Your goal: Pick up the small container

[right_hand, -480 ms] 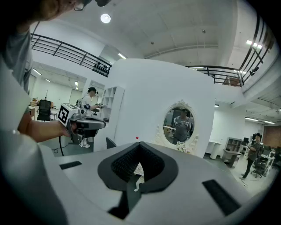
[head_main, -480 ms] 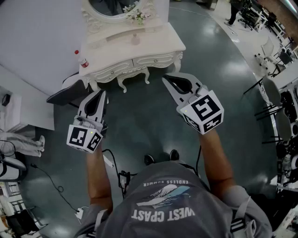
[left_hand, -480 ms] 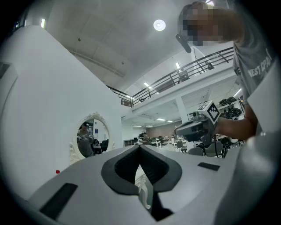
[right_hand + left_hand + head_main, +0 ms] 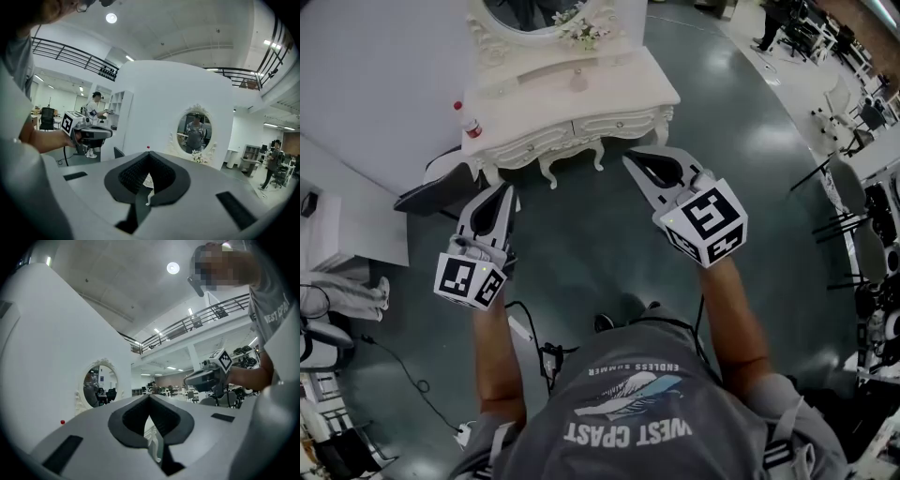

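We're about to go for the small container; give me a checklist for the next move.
1. Right gripper empty: ok.
2. Right gripper's fingers open for a grasp: not ok, shut.
3. Left gripper empty, off the table: ok, fingers shut.
4. Target found: cannot tell; a small pale item on the white ornate dressing table may be it.
5. Grippers at the tabletop: not ok, both short of its front edge.
6. Clear red-capped bottle out of the way: ok, at the table's left end.
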`<move>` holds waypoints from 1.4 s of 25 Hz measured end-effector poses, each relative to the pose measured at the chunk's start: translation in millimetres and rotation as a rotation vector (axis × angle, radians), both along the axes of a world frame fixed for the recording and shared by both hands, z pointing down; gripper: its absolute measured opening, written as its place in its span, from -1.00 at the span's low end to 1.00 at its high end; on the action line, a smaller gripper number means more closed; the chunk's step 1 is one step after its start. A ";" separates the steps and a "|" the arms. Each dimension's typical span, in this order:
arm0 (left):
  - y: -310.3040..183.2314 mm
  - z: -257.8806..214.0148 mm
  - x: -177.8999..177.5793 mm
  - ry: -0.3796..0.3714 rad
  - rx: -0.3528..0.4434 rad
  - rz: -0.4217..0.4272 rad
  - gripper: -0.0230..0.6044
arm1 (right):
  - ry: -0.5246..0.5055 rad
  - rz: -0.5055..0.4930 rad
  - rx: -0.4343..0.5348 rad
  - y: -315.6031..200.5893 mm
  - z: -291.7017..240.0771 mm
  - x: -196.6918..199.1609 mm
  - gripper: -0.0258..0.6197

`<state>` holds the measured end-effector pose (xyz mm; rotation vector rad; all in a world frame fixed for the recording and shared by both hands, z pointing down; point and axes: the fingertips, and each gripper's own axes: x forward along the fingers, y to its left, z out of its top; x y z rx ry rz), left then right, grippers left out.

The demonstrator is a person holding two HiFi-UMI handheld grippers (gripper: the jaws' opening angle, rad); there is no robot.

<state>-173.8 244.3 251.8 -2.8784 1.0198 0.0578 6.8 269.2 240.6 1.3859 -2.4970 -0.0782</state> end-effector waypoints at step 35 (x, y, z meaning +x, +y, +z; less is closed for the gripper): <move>-124.8 23.9 75.4 -0.074 -0.051 -0.314 -0.87 | -0.151 -0.306 -0.047 -207.2 23.1 72.1 -0.84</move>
